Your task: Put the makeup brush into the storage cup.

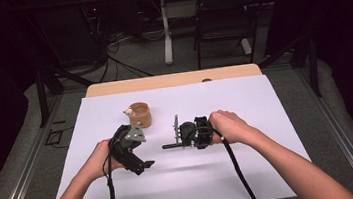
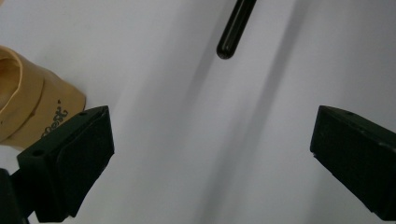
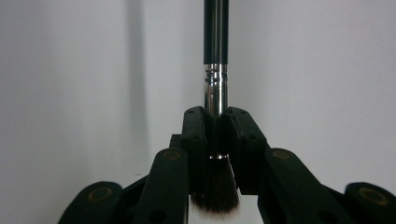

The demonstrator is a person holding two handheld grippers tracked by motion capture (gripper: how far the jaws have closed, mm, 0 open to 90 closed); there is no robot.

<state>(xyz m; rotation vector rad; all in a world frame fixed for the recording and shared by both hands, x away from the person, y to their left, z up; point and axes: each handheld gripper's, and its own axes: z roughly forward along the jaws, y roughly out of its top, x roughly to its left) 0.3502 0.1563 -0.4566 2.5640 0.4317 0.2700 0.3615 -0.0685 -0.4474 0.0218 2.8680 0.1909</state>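
The right gripper [image 3: 215,140] has its fingers closed on a makeup brush [image 3: 215,84], pinching the metal collar just above the bristles, with the black handle pointing toward the left gripper [image 1: 139,166]. That one hangs open, fingers [image 2: 70,163] spread wide and holding nothing. The brush hovers over the middle of the white bench [image 1: 245,101], and a small tan cup [image 1: 139,115] stands nearer the far edge, left of centre. If the cup is the goal, which I can only guess, keep the grip firm on the collar and lead with the handle tip.
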